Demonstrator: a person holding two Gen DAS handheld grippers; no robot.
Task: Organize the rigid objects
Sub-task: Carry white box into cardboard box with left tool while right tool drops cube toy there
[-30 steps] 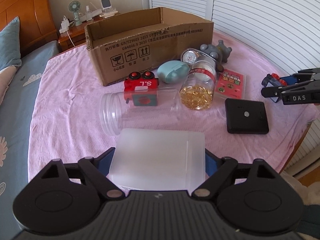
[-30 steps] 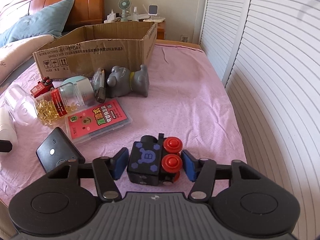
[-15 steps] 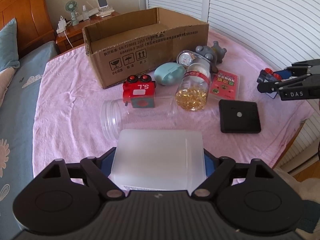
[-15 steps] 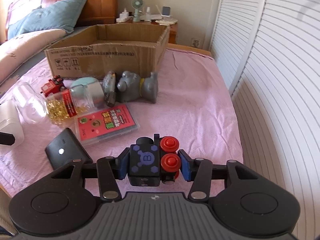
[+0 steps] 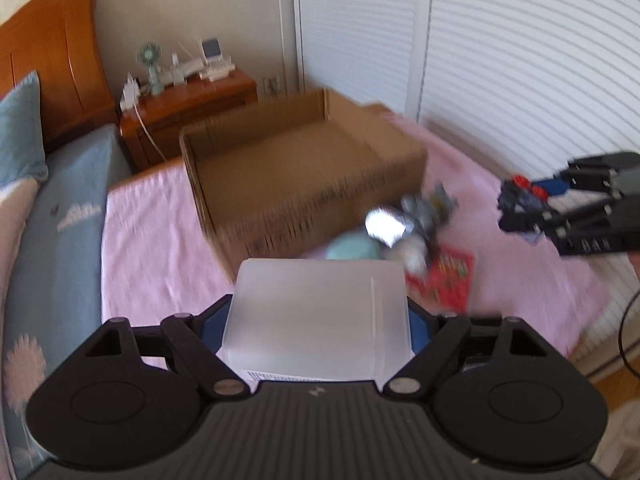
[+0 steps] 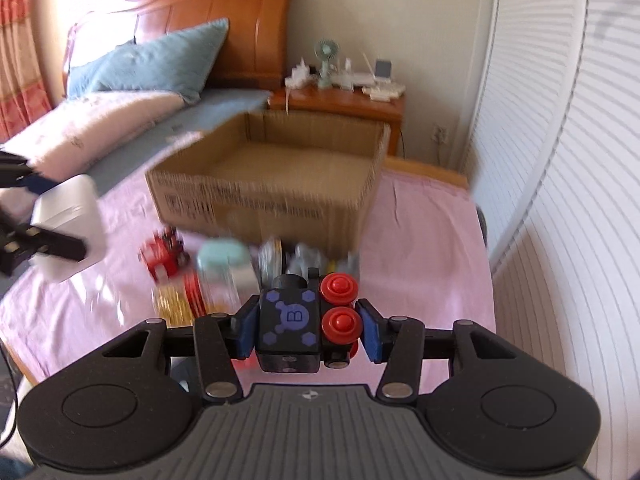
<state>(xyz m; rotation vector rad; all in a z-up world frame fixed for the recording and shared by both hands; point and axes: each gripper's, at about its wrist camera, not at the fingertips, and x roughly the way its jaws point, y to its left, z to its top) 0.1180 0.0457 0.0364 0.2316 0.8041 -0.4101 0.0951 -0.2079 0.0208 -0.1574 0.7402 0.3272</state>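
My left gripper is shut on a frosted white plastic box, held up above the pink cloth; the same box shows at the left of the right wrist view. My right gripper is shut on a black toy train with purple marks and red wheels, also lifted; that train appears at the right of the left wrist view. An open cardboard box stands ahead of both, its inside bare as far as I see.
Blurred on the pink cloth before the carton lie a red toy train, a teal case, a capsule jar, a grey figure and a red card pack. A wooden nightstand and slatted doors stand behind.
Both grippers have risen with their loads and tipped toward the carton. The white box and the black train have left the cloth. The table items now sit lower in view.
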